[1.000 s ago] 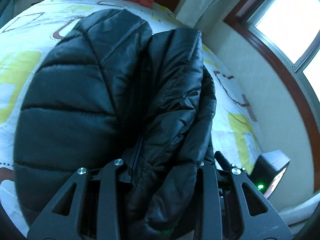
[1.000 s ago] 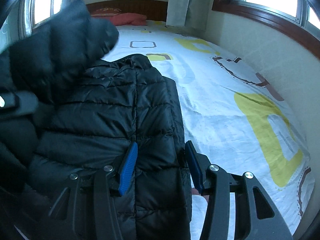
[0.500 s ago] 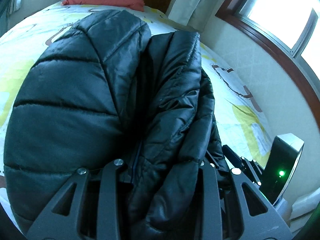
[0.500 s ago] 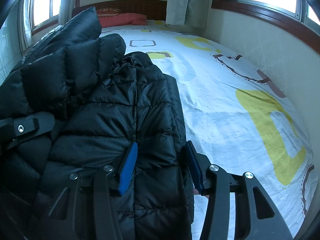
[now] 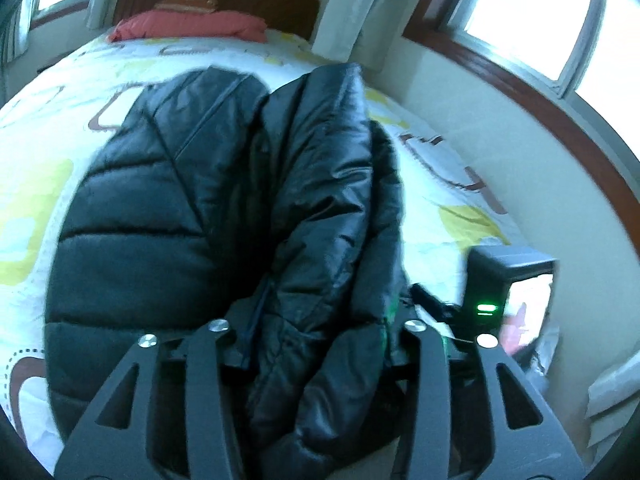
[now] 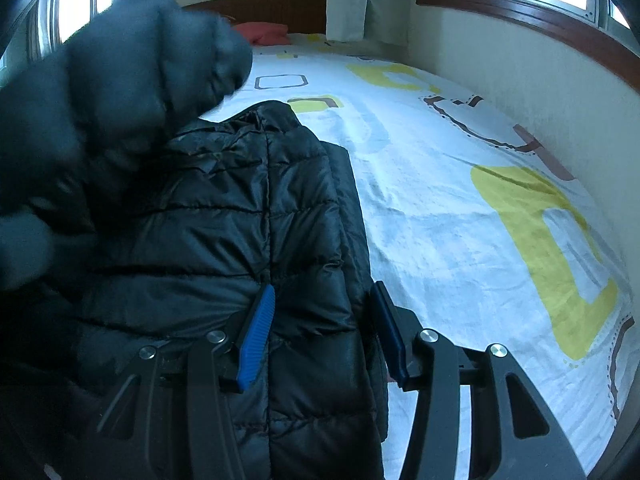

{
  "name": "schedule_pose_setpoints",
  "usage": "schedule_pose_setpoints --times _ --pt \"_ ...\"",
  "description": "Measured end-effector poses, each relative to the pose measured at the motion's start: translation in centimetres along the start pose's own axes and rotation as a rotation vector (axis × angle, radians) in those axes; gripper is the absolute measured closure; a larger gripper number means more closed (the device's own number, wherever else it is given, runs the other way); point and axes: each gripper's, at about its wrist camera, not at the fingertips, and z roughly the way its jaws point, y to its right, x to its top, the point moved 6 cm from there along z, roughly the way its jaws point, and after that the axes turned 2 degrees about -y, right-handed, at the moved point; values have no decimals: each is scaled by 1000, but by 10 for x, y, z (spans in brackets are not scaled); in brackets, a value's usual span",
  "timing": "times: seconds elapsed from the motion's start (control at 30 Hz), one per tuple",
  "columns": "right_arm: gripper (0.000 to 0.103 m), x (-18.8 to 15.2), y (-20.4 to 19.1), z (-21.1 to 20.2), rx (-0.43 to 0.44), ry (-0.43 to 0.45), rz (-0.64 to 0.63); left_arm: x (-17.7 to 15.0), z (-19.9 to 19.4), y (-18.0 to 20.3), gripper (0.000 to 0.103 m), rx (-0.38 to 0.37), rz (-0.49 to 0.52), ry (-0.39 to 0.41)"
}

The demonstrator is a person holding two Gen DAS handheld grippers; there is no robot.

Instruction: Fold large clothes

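Note:
A black quilted puffer jacket (image 5: 192,216) lies on the bed; it also shows in the right wrist view (image 6: 224,224). My left gripper (image 5: 316,344) is shut on a bunched part of the jacket and holds it raised; its fingertips are buried in the fabric. That raised part appears blurred at the upper left of the right wrist view (image 6: 120,80). My right gripper (image 6: 320,332), with blue pads (image 6: 258,336), straddles the jacket's right edge near the hem with jacket fabric between the pads, which stand apart.
The bed sheet (image 6: 460,208) is white with yellow and brown shapes. A red pillow (image 5: 188,26) lies by the wooden headboard. A wall with windows runs along the right side (image 6: 540,80). The right gripper's camera body (image 5: 508,292) sits at the right in the left wrist view.
My left gripper has swung with the held jacket part, which is now blurred and higher in the right wrist view. The right gripper has stayed at the jacket's right edge.

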Motion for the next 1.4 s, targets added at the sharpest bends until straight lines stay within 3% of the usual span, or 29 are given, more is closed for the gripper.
schedule_pose_setpoints --times 0.07,0.3,0.53,0.67,0.77,1.0,1.2,1.37,1.4 --pt "53 0 -1 0 -6 0 -2 1 -15 3 47 -31 -5 27" --pt "53 -2 -3 -3 -21 2 -6 -4 -50 1 47 -98 -64 36" --pt "53 -2 -3 -6 -22 -1 5 4 -81 -56 46 -27 -166 119" --pt "53 0 3 -9 4 -8 33 2 -72 -115 44 41 -284 125" --pt "53 3 9 -13 31 -15 66 -4 -57 -149 43 52 -370 97" --pt "53 12 26 -23 72 -13 144 -9 -36 -186 36 -39 -539 73" --pt "53 26 43 -31 161 -3 263 -3 -27 -189 35 -90 -588 81" --pt "52 43 41 -36 351 19 373 -1 -21 -197 34 -146 -656 81" --pt "44 45 38 -35 389 18 392 -1 -20 -200 34 -160 -675 79"
